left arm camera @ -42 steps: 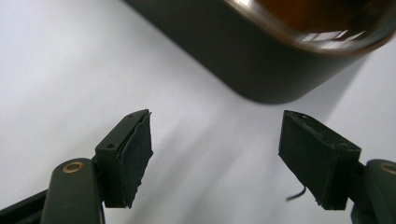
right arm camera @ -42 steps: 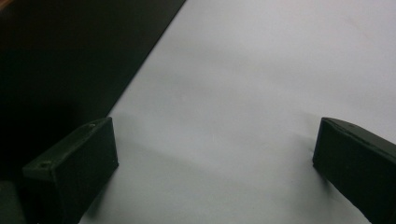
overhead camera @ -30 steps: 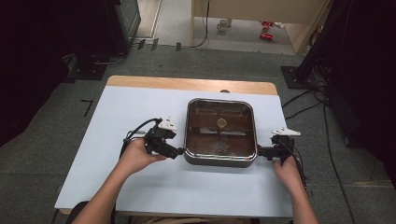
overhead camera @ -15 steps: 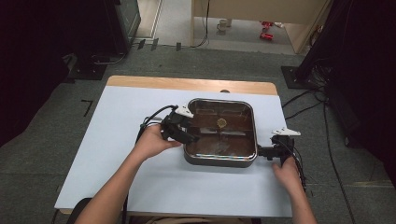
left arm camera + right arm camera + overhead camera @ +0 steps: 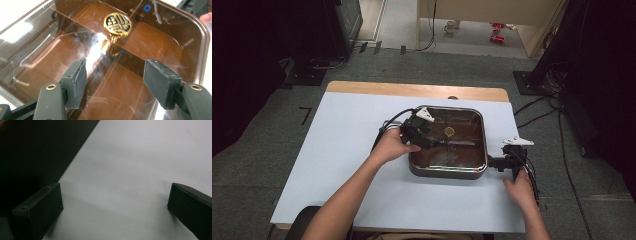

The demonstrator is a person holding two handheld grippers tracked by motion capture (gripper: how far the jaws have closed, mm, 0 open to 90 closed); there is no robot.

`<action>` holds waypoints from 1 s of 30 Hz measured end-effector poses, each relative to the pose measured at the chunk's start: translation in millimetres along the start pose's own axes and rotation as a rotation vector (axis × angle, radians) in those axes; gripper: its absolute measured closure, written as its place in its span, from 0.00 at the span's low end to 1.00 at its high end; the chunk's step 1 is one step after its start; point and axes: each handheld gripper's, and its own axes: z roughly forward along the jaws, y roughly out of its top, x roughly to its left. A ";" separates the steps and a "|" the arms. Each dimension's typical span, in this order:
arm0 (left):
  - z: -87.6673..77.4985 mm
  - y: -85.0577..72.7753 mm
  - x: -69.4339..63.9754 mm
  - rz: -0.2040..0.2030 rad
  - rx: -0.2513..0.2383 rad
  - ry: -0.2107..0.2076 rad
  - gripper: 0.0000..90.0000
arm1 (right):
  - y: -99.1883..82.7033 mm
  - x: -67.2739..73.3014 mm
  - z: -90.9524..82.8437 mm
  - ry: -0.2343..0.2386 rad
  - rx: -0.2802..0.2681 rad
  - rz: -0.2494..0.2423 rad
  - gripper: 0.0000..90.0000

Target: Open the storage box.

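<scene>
At table (image 5: 342,150) centre: brown lidded box (image 5: 472,167). Over its lid at nine o'clock, left gripper (image 5: 113,80), jaws just been closing, nothing pinched, gold emblem (image 5: 117,21) ahead at twelve. At three o'clock, right gripper (image 5: 495,163), jaws parted, unladen.

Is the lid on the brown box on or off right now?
On. The clear brown lid covers the box, its gold knob on top, reflecting glare.
</scene>
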 end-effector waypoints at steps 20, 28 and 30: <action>42.6 22.5 -7.9 0.078 -0.048 0.027 0.48 | -0.2 0.2 -0.2 -0.001 -0.002 0.001 0.00; 45.7 24.0 -8.5 0.064 -0.073 0.037 0.65 | -0.2 0.2 -0.2 -0.001 -0.002 0.001 0.00; 45.0 23.9 -7.1 0.055 -0.078 0.027 0.65 | -0.2 0.2 -0.2 -0.001 -0.001 0.001 0.00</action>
